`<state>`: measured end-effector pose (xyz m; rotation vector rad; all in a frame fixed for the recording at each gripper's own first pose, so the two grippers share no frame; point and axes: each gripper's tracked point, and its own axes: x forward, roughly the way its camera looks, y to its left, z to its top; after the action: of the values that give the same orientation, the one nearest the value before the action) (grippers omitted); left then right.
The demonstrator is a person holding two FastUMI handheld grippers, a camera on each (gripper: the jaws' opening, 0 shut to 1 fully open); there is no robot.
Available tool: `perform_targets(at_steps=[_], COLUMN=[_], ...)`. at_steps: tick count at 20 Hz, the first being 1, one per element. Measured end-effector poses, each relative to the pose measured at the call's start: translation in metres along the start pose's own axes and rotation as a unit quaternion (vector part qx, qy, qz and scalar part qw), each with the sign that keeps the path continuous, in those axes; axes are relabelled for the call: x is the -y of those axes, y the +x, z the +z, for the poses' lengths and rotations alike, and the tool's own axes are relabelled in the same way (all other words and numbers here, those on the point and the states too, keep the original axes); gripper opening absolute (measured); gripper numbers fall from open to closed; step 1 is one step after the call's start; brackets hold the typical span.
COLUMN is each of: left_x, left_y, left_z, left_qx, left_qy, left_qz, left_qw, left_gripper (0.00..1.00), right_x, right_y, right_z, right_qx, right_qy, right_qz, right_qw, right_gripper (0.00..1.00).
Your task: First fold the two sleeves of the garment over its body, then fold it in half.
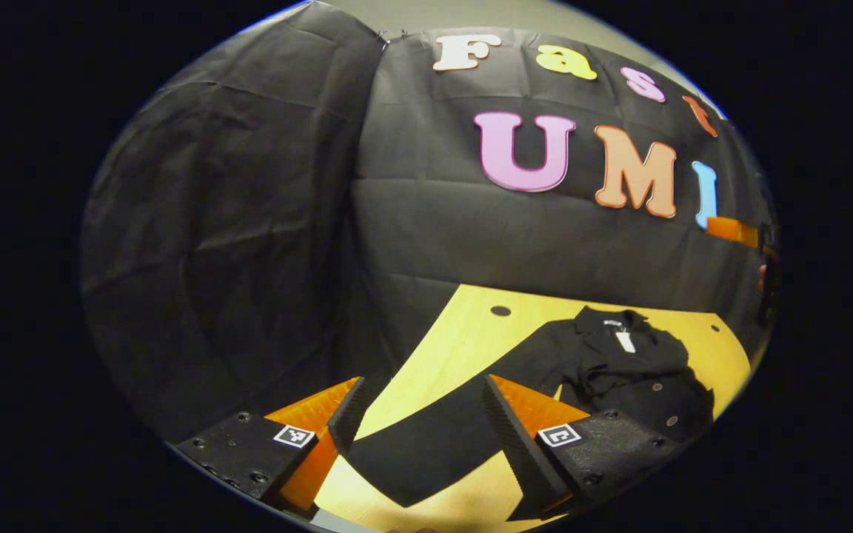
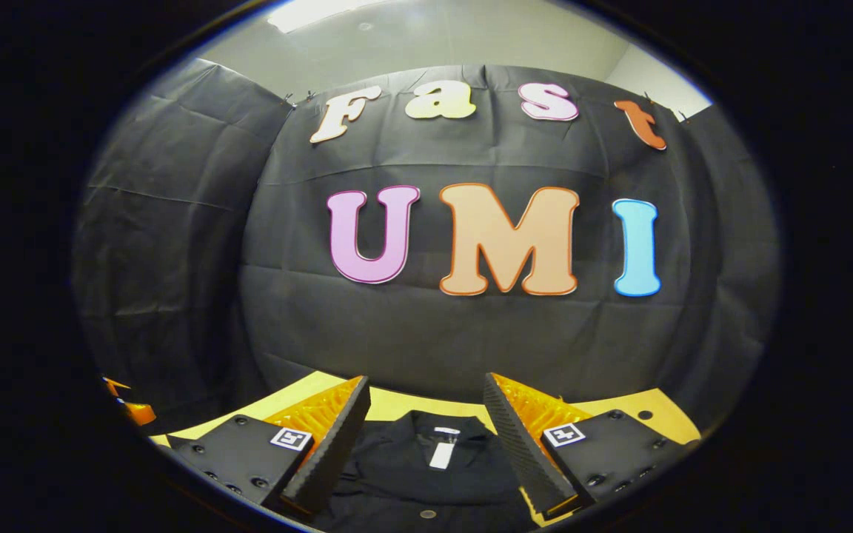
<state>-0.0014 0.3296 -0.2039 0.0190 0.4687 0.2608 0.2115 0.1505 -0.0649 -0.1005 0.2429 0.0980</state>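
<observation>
A black buttoned garment lies on the yellow wooden table, collar toward the booth wall, with a white tag at its neck. One long sleeve stretches out flat toward me and passes between the fingers of my left gripper, which stands open above it. In the right gripper view the collar and tag of the garment sit between the fingers of my right gripper, open and hovering over the collar. The other gripper shows at the far right edge of the left gripper view.
Black cloth walls close the booth behind and to the left of the table. Round holes dot the tabletop near its far edge. The table's near edge runs just below my left fingers.
</observation>
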Motion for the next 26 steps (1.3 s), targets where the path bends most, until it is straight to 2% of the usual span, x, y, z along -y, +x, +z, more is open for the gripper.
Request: perform_targets(at_steps=[4,8,15,18,23,24,26], left_x=[-0.001,0.002,-0.003,-0.007,-0.008,-0.007,-0.003], left_y=[0.021,0.030,0.045,0.044,0.042,0.040,0.037], left_z=[-0.039,-0.091,-0.135,-0.153,-0.152,-0.151,-0.153], left_qx=[-0.049,-0.125,-0.164,-0.188,-0.171,-0.168,-0.160], left_qy=[0.006,0.002,0.018,0.015,0.000,0.002,0.007], left_qz=[0.002,0.001,0.014,0.019,0.011,0.004,0.000], left_qw=[0.999,0.992,0.986,0.982,0.985,0.986,0.987], left_gripper=[0.93,0.95,0.95,0.95,0.95,0.92,0.52], right_x=[0.036,0.063,0.084,0.078,0.069,0.069,0.071], right_y=[-0.019,-0.036,-0.054,-0.058,-0.060,-0.061,-0.062], right_z=[-0.004,-0.005,-0.009,-0.008,-0.005,-0.004,-0.003], right_qx=[-0.009,-0.012,-0.020,-0.017,-0.013,-0.012,-0.010], right_qy=[0.008,0.012,0.000,-0.002,-0.007,-0.008,-0.009], right_qz=[-0.037,-0.067,-0.098,-0.093,-0.083,-0.082,-0.083], right_qw=[0.999,0.998,0.995,0.996,0.996,0.997,0.996], right_gripper=[0.96,0.96,0.96,0.96,0.96,0.96,0.96])
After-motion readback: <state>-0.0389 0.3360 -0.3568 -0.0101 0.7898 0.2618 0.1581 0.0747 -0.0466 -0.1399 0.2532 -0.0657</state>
